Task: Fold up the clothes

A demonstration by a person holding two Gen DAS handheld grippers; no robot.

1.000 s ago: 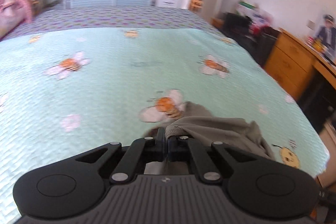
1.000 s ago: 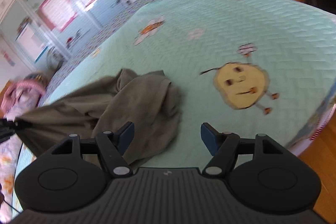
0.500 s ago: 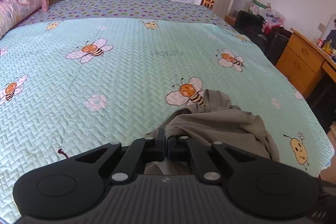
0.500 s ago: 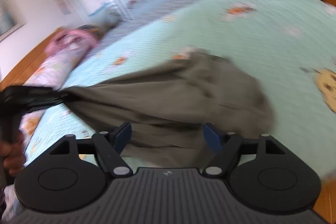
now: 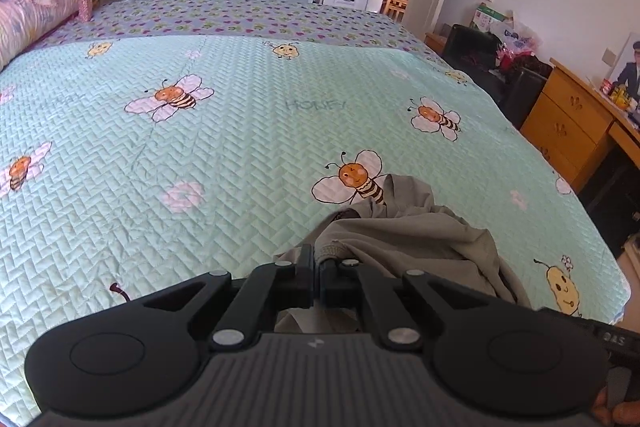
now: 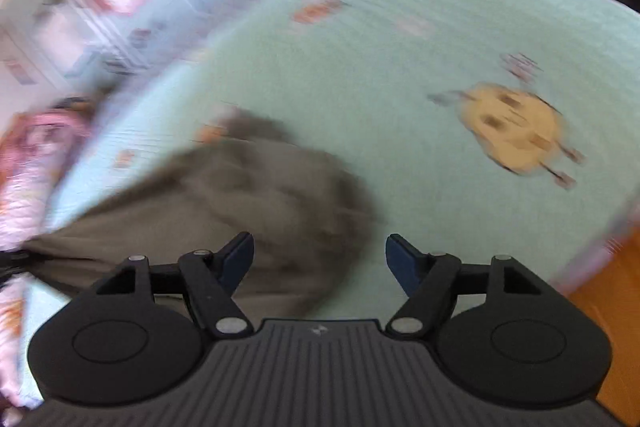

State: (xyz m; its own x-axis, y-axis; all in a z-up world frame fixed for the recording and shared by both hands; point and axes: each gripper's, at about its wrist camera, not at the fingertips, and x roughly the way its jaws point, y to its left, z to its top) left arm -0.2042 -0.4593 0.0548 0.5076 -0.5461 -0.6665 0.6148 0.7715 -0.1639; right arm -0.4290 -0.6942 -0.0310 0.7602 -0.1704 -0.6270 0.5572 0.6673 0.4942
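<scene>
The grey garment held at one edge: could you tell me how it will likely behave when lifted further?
The grey garment is probably floppy: it lies in soft bunched folds behind the shut left tool. It seems light, stretching to a thin pinched point. The free end would likely trail across the quilt toward the open right tool.

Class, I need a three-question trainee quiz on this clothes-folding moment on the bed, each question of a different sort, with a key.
1. True or false: the left gripper is shut on the crumpled olive-grey cloth garment.
2. The right gripper is: A open, holding nothing; B shut on the garment; C out of view.
3. Fill in: the garment lies on a mint-green quilted bedspread printed with cartoon ____.

Key: 1 true; 2 A; 3 bees.
</scene>
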